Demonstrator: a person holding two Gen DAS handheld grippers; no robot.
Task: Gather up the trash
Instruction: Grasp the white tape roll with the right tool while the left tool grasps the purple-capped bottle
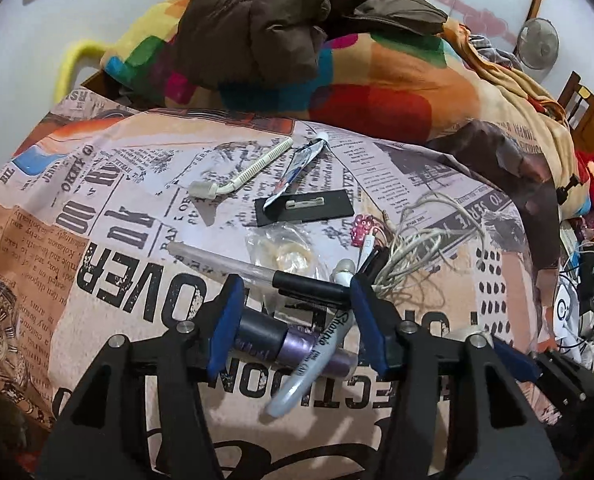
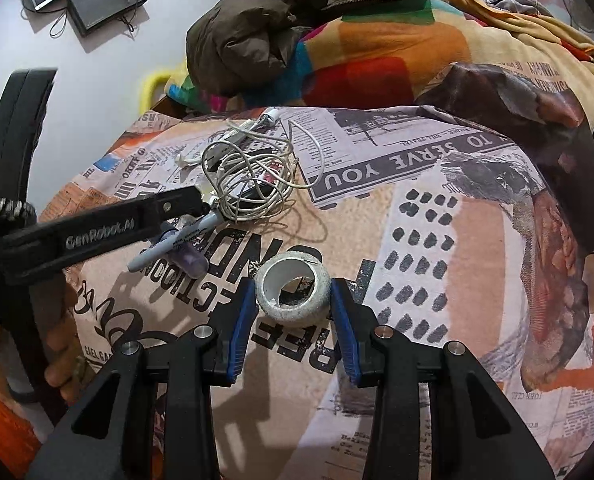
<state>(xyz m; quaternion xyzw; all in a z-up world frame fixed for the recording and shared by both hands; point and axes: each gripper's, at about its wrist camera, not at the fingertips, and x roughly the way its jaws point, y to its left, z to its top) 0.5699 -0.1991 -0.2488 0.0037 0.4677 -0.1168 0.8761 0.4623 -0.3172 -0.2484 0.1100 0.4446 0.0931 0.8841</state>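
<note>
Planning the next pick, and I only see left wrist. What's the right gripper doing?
Observer: The right gripper is shut on a tape roll, with a pad on each side.
Operator: Where's the roll relative to my left gripper?
Observer: From the right wrist, the left gripper reaches over the marker, to the left of the roll and apart from it.

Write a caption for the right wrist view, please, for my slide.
Right gripper holds a tape roll between its blue pads over the newspaper-print sheet; left gripper reaches toward a tangled cable.
</note>
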